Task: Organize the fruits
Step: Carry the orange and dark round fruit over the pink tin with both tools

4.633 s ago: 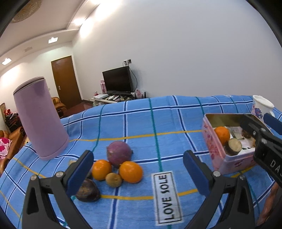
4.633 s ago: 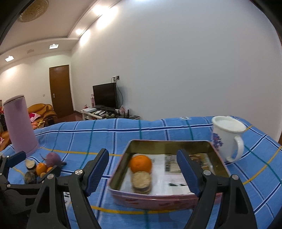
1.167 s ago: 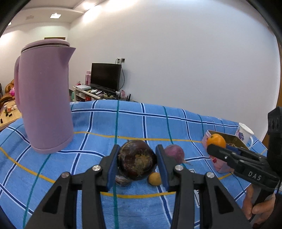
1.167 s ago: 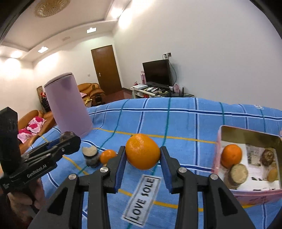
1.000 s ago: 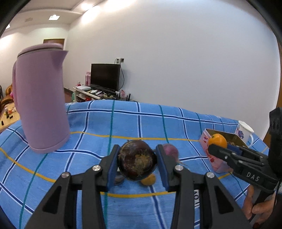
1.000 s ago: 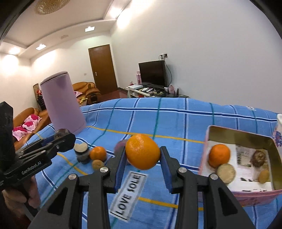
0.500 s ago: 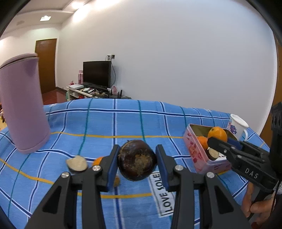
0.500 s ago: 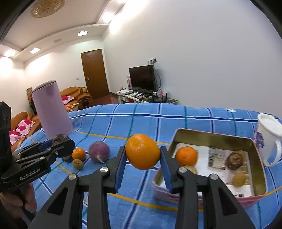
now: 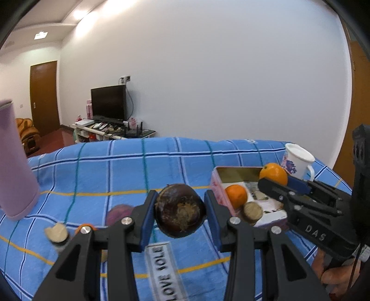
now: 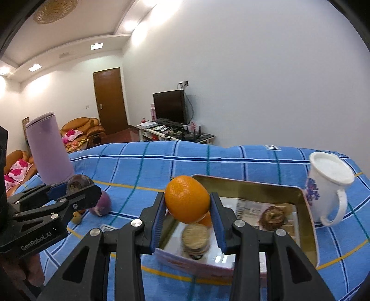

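The right gripper [image 10: 187, 205] clamps an orange [image 10: 187, 198] directly above the tin's [image 10: 307, 216] near-left corner (left gripper [image 9: 180, 210], gripping a dark fruit [image 9: 180, 210], trails farther left).

**A plain white living room**

White walls [image 10: 254, 81] meet a stepped ceiling with recessed lights [image 10: 34, 67] and a woven round fitting [image 10: 54, 10] (upper left corner). A brown door [image 10: 110, 101] stands shut at the far end. Beside it, a dark TV [image 10: 170, 107] sits over a low cluttered stand [image 10: 175, 134]. Tan sofas [image 10: 81, 128] carry pink cushions [image 10: 71, 133]. The floor [image 10: 126, 135] is reddish.
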`<state>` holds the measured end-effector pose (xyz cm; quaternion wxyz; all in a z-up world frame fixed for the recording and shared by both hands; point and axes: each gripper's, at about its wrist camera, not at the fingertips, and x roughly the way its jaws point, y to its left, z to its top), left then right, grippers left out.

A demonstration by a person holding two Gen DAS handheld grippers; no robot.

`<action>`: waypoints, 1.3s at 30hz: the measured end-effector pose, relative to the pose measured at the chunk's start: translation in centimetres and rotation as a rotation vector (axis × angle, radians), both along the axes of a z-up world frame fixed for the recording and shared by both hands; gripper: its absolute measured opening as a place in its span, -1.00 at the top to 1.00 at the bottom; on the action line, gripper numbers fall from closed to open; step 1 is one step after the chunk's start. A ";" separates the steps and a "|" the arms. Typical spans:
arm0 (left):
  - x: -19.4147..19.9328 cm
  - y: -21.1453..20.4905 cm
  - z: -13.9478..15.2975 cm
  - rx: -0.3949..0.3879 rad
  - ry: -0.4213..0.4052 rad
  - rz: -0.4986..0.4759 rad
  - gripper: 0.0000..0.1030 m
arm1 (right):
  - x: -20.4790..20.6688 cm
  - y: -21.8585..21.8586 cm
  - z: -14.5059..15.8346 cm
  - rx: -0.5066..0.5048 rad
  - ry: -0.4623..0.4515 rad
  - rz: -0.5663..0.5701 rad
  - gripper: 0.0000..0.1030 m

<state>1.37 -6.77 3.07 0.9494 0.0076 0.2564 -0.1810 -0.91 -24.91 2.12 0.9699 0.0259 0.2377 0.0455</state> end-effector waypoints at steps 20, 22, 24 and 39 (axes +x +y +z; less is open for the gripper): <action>2.0 -8.3 -0.6 0.026 0.006 -0.080 0.17 | 1.3 -5.6 -0.5 -0.075 0.017 -0.135 0.23; 2.2 -8.9 -0.7 0.030 0.010 -0.083 0.17 | 1.5 -6.2 -0.6 -0.082 0.024 -0.149 0.23; 2.5 -9.4 -0.9 0.033 0.018 -0.085 0.17 | 1.6 -6.8 -0.7 -0.091 0.031 -0.165 0.23; 3.6 -14.2 -2.5 0.079 0.056 -0.123 0.17 | 3.8 -10.4 -2.5 -0.089 0.139 -0.205 0.22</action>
